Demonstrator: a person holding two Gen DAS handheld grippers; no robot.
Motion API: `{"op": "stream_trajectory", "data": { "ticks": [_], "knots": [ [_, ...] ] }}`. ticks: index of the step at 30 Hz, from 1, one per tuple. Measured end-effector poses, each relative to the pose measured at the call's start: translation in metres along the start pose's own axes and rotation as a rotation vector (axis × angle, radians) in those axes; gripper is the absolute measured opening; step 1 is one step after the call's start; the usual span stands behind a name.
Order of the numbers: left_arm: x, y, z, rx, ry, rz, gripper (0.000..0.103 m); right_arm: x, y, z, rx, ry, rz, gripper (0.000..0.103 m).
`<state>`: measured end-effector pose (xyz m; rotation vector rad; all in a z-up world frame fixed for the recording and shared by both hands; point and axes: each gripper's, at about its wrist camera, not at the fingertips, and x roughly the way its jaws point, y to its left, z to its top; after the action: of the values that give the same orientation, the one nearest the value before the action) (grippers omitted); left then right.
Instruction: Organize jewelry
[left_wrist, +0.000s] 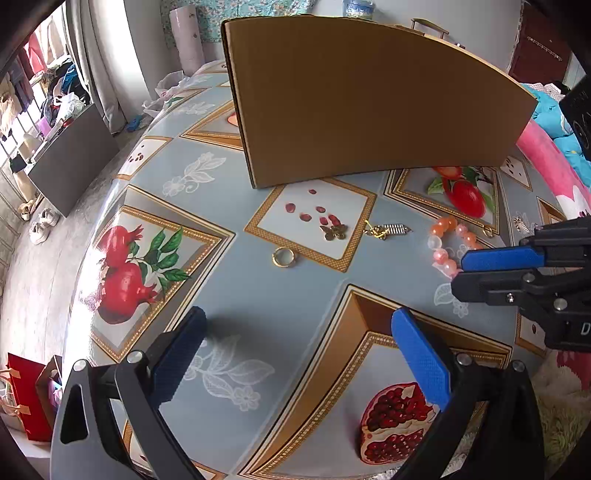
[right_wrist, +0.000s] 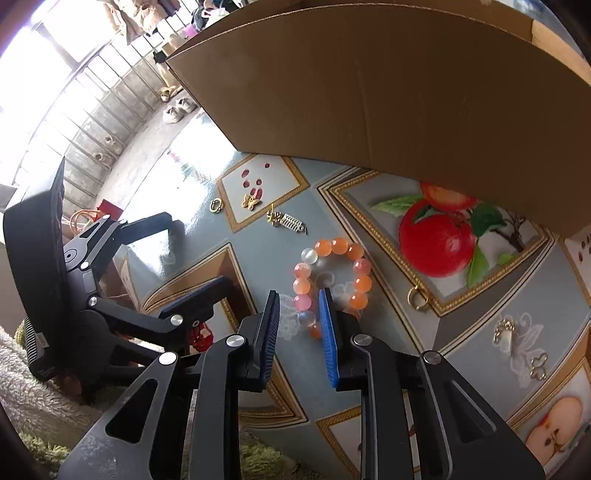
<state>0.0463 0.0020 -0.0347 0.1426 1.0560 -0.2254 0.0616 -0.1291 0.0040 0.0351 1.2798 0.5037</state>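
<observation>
**Right claw closing in on the bead bracelet**

The bead bracelet (right_wrist: 332, 280) lay on the tablecloth (left_wrist: 258, 295) in front of the cardboard box (left_wrist: 369, 103), likely the place meant for the jewelry. The right claw (right_wrist: 298, 325) had its near beads between narrowly parted fingers, seemingly not yet clamped. The left claw (left_wrist: 295, 354) hung wide open and empty, further from the box. A gold ring (left_wrist: 283, 257), butterfly charm (left_wrist: 333, 232) and chain pendant (left_wrist: 388, 230) waited beside the box. No readable brand or label showed.
</observation>
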Motion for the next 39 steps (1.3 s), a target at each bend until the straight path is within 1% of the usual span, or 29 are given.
{"op": "stream_trajectory", "data": {
  "ticks": [3, 7, 9, 12, 16, 20, 24, 25, 26, 28, 30, 32, 33, 35, 36, 37, 38, 39],
  "knots": [
    [0.000, -0.001, -0.001, 0.006, -0.005, 0.000, 0.099, -0.004, -0.001, -0.008, 0.017, 0.017, 0.011, 0.021],
    [-0.001, 0.000, -0.001, 0.009, -0.009, -0.002, 0.099, -0.009, 0.000, -0.018, 0.023, 0.029, -0.003, 0.021],
    [-0.001, -0.001, -0.001, 0.009, -0.009, -0.002, 0.099, -0.010, 0.001, -0.019, 0.026, 0.031, -0.004, 0.024],
    [-0.001, -0.001, -0.001, 0.016, -0.010, -0.006, 0.099, -0.021, 0.001, -0.024, 0.014, -0.009, 0.001, 0.024],
    [-0.003, 0.000, 0.001, 0.022, -0.009, -0.011, 0.099, -0.041, 0.001, -0.022, 0.003, -0.103, 0.021, 0.025],
    [-0.009, 0.007, 0.006, 0.009, -0.055, -0.002, 0.095, -0.039, 0.001, -0.015, 0.005, -0.146, -0.001, 0.025],
    [-0.013, 0.012, 0.014, 0.003, -0.075, 0.008, 0.086, -0.035, -0.007, -0.014, 0.039, -0.157, 0.003, 0.025],
    [-0.015, 0.012, 0.015, 0.002, -0.082, 0.002, 0.082, -0.035, -0.010, -0.015, 0.050, -0.158, 0.001, 0.025],
    [-0.017, 0.012, 0.016, 0.003, -0.092, -0.012, 0.078, -0.033, -0.012, -0.015, 0.057, -0.158, -0.005, 0.025],
    [-0.020, 0.010, 0.019, 0.010, -0.114, -0.052, 0.073, -0.036, -0.020, -0.018, 0.071, -0.164, -0.026, 0.025],
    [-0.021, 0.001, 0.024, 0.033, -0.128, -0.095, 0.065, -0.037, -0.024, -0.018, 0.094, -0.170, -0.038, 0.025],
    [-0.021, -0.011, 0.027, 0.065, -0.137, -0.144, 0.055, -0.040, -0.029, -0.021, 0.114, -0.176, -0.043, 0.025],
    [-0.019, -0.016, 0.029, 0.079, -0.138, -0.166, 0.052, -0.041, -0.032, -0.022, 0.124, -0.179, -0.048, 0.025],
    [-0.015, -0.026, 0.034, 0.105, -0.126, -0.207, 0.039, -0.044, -0.038, -0.026, 0.139, -0.182, -0.053, 0.025],
    [-0.012, -0.031, 0.036, 0.114, -0.116, -0.232, 0.036, -0.045, -0.041, -0.028, 0.148, -0.183, -0.055, 0.025],
    [-0.010, -0.034, 0.037, 0.120, -0.108, -0.247, 0.030, -0.042, -0.041, -0.027, 0.157, -0.183, -0.057, 0.025],
    [-0.007, -0.038, 0.039, 0.127, -0.099, -0.260, 0.026, -0.041, -0.040, -0.027, 0.166, -0.182, -0.057, 0.025],
    [-0.005, -0.041, 0.040, 0.134, -0.091, -0.270, 0.025, -0.041, -0.042, -0.029, 0.174, -0.181, -0.056, 0.025]
  ]
}}
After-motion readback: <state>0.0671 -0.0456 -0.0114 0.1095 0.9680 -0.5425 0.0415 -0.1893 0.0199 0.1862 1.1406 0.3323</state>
